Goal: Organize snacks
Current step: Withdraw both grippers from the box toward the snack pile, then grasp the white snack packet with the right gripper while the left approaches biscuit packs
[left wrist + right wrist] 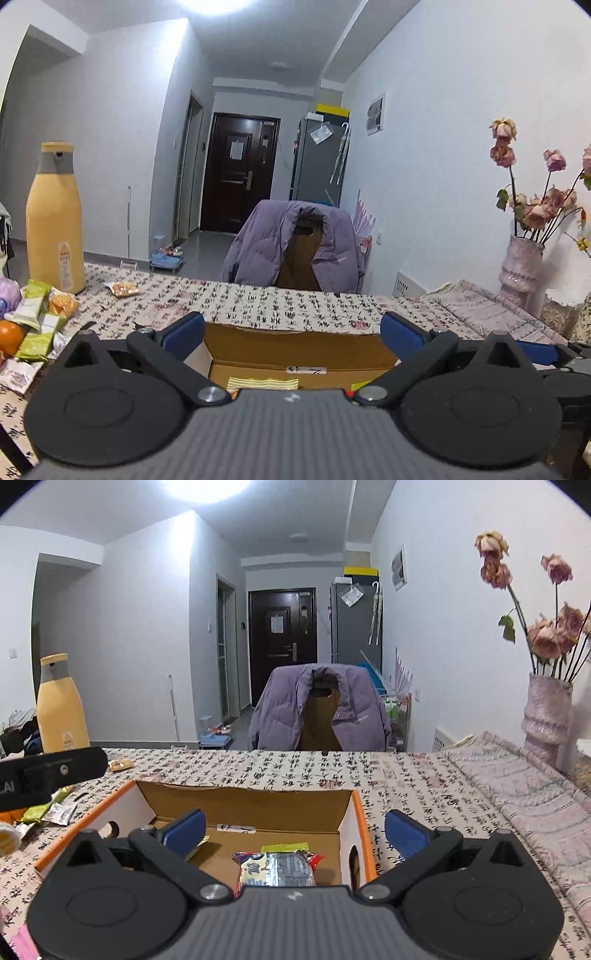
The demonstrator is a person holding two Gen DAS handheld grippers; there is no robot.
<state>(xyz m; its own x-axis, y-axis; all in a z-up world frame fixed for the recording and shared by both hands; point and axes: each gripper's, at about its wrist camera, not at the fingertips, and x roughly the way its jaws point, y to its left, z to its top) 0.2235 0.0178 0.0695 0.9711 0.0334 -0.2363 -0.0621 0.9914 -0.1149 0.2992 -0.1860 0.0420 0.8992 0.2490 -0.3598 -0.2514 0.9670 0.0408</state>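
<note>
Both wrist views look level along the table toward the far dark door [238, 173], low and close over the cardboard box [243, 805], sharing the jacket-draped chair [321, 709] and yellow bottle [55, 218]

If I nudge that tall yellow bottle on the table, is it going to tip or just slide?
The yellow bottle stands tall and narrow, so a push near its grey collar would probably tip it. A low push may slide it, though the tablecloth could drag. Its weight is unclear, since the opaque body hides its contents.
</note>
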